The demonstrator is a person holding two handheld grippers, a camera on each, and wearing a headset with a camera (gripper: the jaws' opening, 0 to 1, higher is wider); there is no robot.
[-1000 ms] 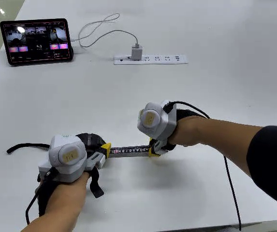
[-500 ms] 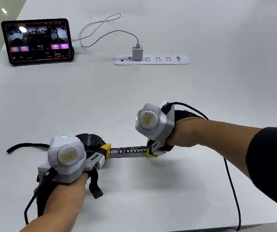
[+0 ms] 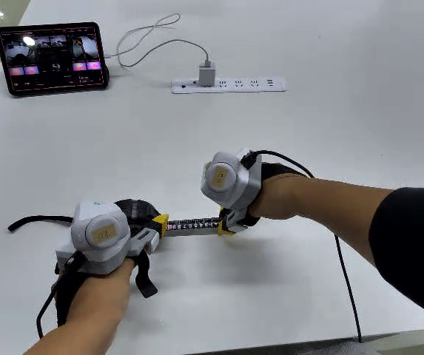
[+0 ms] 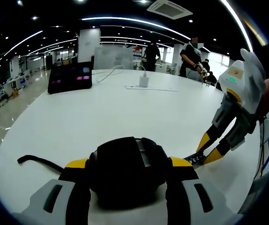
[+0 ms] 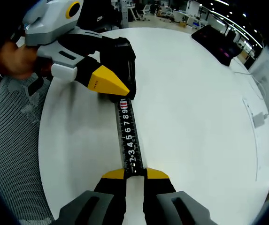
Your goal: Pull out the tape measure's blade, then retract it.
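The black tape measure case (image 3: pixel 132 213) rests on the white table, and my left gripper (image 3: pixel 149 230) is shut on it, a yellow-tipped jaw on each side of the case (image 4: pixel 129 166). A short length of numbered blade (image 3: pixel 193 224) runs right from the case to my right gripper (image 3: pixel 225 225). In the right gripper view my right gripper (image 5: pixel 134 174) is shut on the end of the blade (image 5: pixel 128 133), with the case (image 5: pixel 120 58) a short way ahead. The case's black strap (image 3: pixel 38 220) trails left on the table.
A tablet (image 3: pixel 52 58) with a lit screen stands at the far left. A white power strip (image 3: pixel 228 85) with a charger and white cable lies at the back. A black cable (image 3: pixel 345 274) hangs from my right hand toward the near table edge.
My right gripper has moved left toward the case, and the length of blade showing between the two grippers has become shorter. The left gripper and the case have stayed put.
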